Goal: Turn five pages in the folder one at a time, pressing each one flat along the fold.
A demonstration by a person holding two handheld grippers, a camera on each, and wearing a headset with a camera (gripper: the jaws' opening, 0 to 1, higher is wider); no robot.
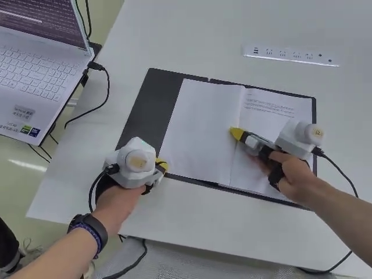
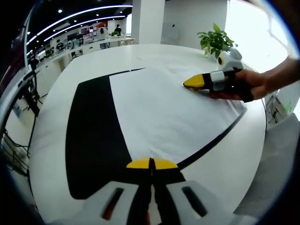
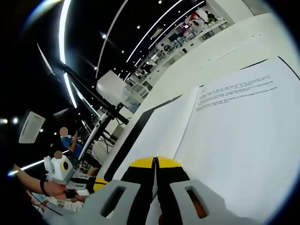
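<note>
A black folder (image 1: 150, 104) lies open on a white table (image 1: 197, 35), tilted a little, its near edge not far from the table's near edge. White pages cover its middle and right; the bare black cover shows on the left. The left page (image 1: 203, 125) is blank. The right page (image 1: 276, 113) carries a few lines of small print at its top.

Beyond the folder the tabletop is bare up to a white power strip (image 1: 290, 55) near the far edge. To the left, an open laptop (image 1: 35, 64) sits at the table's edge, and a black cable (image 1: 102, 87) loops from it close to the folder's left side.

The right gripper (image 1: 235, 133) lies low across the right page, pointing left, with its yellow tips on the fold between the pages. The right hand (image 1: 293, 174) wraps its handle over the folder's near right corner. In the right gripper view its jaws are pressed together – nothing shows between them.

The left gripper (image 1: 161, 167) rests at the folder's near edge, by the blank page's near left corner. Its jaws too are pressed together, with no sheet visible between them. The left hand (image 1: 119, 197) holds it from below – a dark watch (image 1: 90, 226) is on the wrist.
</note>
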